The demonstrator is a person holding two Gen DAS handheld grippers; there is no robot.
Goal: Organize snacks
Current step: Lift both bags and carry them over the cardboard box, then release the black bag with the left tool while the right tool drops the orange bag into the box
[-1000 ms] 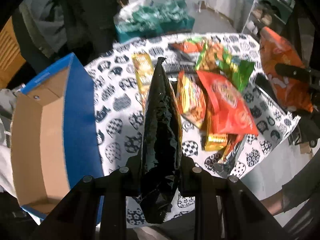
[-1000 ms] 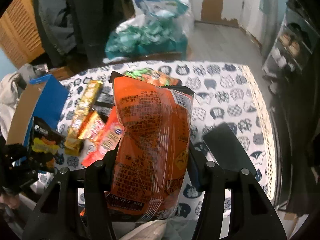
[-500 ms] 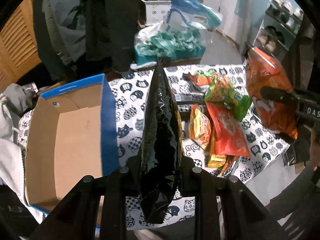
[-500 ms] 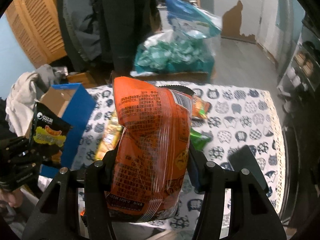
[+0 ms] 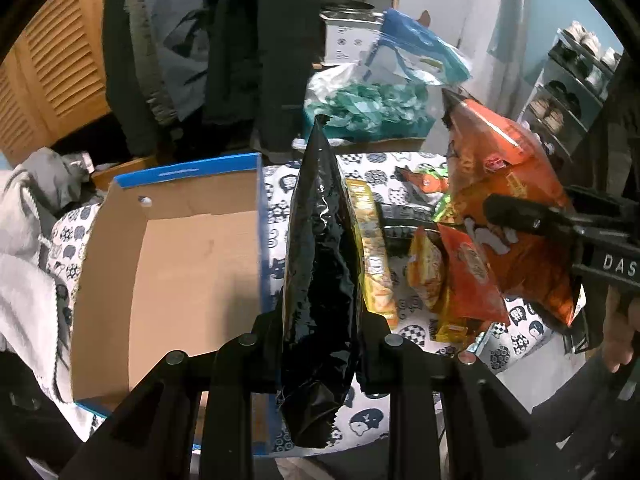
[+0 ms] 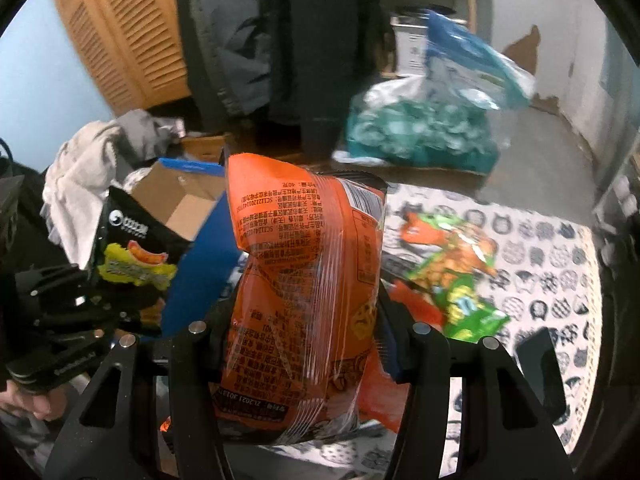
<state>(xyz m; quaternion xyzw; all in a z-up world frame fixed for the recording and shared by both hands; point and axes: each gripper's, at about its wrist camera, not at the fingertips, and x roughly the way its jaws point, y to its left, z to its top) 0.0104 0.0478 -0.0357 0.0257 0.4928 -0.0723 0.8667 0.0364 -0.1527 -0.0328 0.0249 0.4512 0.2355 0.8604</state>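
Note:
My left gripper is shut on a black snack bag, held upright above the table beside an open blue cardboard box. The black bag also shows at the left of the right wrist view, in front of the box. My right gripper is shut on an orange snack bag, held above the table; it shows at the right of the left wrist view. Several loose snack packets lie on the cat-print tablecloth.
A green and orange packet lies mid-table. A dark phone lies near the right front edge. A grey-white cloth is heaped left of the box. Teal plastic bags and hanging coats stand behind the table.
Both grippers have risen and tilted up with their bags. The left one has shifted left, so the box now lies right beside the black bag. The right one has come closer.

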